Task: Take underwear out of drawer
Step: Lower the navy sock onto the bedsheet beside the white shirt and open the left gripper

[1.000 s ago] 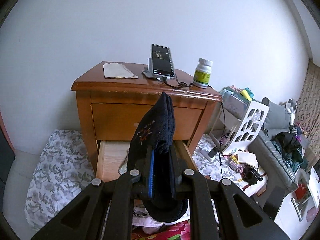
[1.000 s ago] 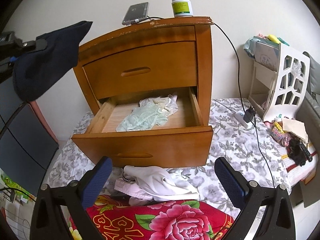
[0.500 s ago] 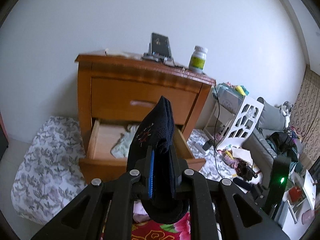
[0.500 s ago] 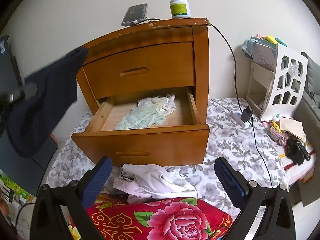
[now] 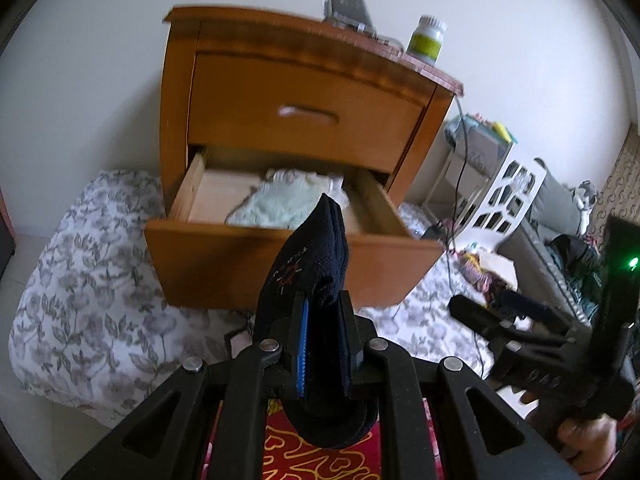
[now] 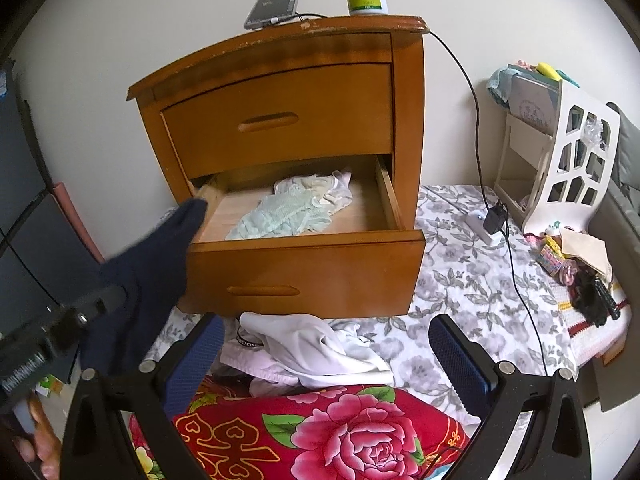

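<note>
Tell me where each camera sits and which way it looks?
Left wrist: sits on the left claw, looks down at the open drawer; shows its claw shut on a dark garment.
Right wrist: sits on the right claw, faces the nightstand; shows its claw open and a hand.
Both see the drawer, the pale underwear and each other's claw.
</note>
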`<control>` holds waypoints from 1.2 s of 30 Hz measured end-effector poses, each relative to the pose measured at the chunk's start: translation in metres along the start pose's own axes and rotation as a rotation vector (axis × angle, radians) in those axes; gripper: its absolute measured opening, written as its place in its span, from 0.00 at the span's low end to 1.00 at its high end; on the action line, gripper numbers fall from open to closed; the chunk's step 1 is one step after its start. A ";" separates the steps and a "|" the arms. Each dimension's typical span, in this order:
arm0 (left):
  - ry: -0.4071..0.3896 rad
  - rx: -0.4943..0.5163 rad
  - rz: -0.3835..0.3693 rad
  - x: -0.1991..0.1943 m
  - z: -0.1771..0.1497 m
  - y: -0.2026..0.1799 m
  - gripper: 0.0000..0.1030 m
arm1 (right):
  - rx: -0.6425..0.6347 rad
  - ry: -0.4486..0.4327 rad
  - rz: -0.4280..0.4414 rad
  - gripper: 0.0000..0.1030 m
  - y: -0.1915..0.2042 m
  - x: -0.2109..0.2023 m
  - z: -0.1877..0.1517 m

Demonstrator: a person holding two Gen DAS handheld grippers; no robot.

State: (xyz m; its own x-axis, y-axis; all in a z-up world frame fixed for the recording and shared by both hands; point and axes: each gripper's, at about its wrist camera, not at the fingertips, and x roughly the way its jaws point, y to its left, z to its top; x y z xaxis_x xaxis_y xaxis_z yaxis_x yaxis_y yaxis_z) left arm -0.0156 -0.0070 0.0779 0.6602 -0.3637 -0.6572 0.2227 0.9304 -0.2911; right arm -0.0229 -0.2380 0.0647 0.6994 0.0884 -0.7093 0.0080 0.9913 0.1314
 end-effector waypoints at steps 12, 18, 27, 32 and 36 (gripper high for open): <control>0.168 0.004 0.054 0.066 -0.029 0.008 0.13 | -0.005 0.047 -0.006 1.00 -0.001 0.019 -0.006; 0.270 -0.006 0.056 0.106 -0.047 0.010 0.13 | -0.010 0.069 -0.003 1.00 0.000 0.028 -0.009; 0.361 -0.012 0.029 0.137 -0.064 0.007 0.13 | -0.017 0.100 0.001 1.00 0.001 0.040 -0.013; 0.409 -0.042 0.027 0.153 -0.074 0.012 0.13 | -0.019 0.111 0.003 1.00 0.001 0.043 -0.015; 0.422 -0.063 0.026 0.157 -0.076 0.013 0.15 | -0.020 0.115 0.001 1.00 0.002 0.045 -0.015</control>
State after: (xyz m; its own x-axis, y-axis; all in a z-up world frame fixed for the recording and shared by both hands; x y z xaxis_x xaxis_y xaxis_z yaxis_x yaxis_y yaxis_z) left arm 0.0363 -0.0552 -0.0820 0.3105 -0.3397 -0.8878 0.1570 0.9395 -0.3046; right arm -0.0025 -0.2310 0.0226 0.6130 0.0992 -0.7838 -0.0080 0.9928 0.1193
